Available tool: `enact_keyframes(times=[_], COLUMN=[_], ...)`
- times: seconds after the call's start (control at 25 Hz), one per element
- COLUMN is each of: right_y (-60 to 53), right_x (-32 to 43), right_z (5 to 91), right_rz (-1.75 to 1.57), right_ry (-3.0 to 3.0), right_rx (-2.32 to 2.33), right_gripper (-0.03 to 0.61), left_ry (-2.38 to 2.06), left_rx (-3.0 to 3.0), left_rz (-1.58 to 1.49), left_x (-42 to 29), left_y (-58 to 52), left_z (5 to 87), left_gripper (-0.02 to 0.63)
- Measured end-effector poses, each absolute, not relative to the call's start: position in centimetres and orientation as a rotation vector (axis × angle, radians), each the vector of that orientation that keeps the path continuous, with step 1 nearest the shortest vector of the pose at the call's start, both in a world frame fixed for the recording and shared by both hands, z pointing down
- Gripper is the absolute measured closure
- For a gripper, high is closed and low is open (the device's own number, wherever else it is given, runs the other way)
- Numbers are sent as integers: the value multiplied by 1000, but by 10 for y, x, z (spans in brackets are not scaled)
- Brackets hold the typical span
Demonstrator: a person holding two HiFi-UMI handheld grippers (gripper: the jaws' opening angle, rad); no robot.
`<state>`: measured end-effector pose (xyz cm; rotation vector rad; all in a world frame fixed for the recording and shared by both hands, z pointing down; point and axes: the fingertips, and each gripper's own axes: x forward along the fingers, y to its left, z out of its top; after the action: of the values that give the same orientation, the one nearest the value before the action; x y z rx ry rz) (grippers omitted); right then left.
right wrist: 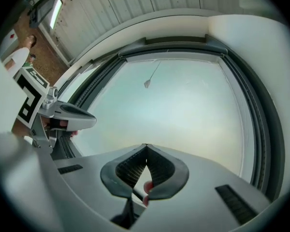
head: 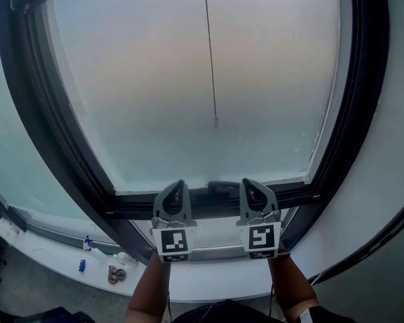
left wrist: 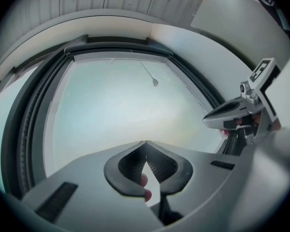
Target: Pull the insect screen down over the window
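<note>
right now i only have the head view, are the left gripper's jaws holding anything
Observer: No. The left gripper view shows the left gripper with its jaws together and nothing between them.
Operator: and the right one
Observer: The right gripper is shut too, with nothing held.
Operator: that cord runs off the top of my frame, where does it start
Observer: The pull cord hangs from just under the window's dark top rail.
</note>
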<state>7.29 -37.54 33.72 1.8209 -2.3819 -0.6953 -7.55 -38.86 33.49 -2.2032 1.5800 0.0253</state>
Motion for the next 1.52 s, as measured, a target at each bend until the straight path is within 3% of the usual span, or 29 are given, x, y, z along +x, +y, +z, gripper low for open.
enact_keyframes(times=[0.44, 0.8, 1.44, 1.52], right_y=[-387, -394, -391, -389], right_x=[60, 69, 60, 59], right_z=[242, 164, 8, -16], right_rz=[-1166, -1503, -1761, -1788], right_ry=[-1995, -1540, -1150, -1100], right_rx=[1797, 1669, 1587, 1580], right_gripper=[575, 575, 575, 575], left_ry=[1491, 1451, 1409, 1415], left_rx=[-1961, -1520, -1075, -1024], left_rz=[-79, -380, -503, -533], left_x=[-75, -83, -71, -69], left_y=[-406, -418, -403, -405], left_z=[245, 165, -21, -41], left_gripper=[611, 611, 610, 580])
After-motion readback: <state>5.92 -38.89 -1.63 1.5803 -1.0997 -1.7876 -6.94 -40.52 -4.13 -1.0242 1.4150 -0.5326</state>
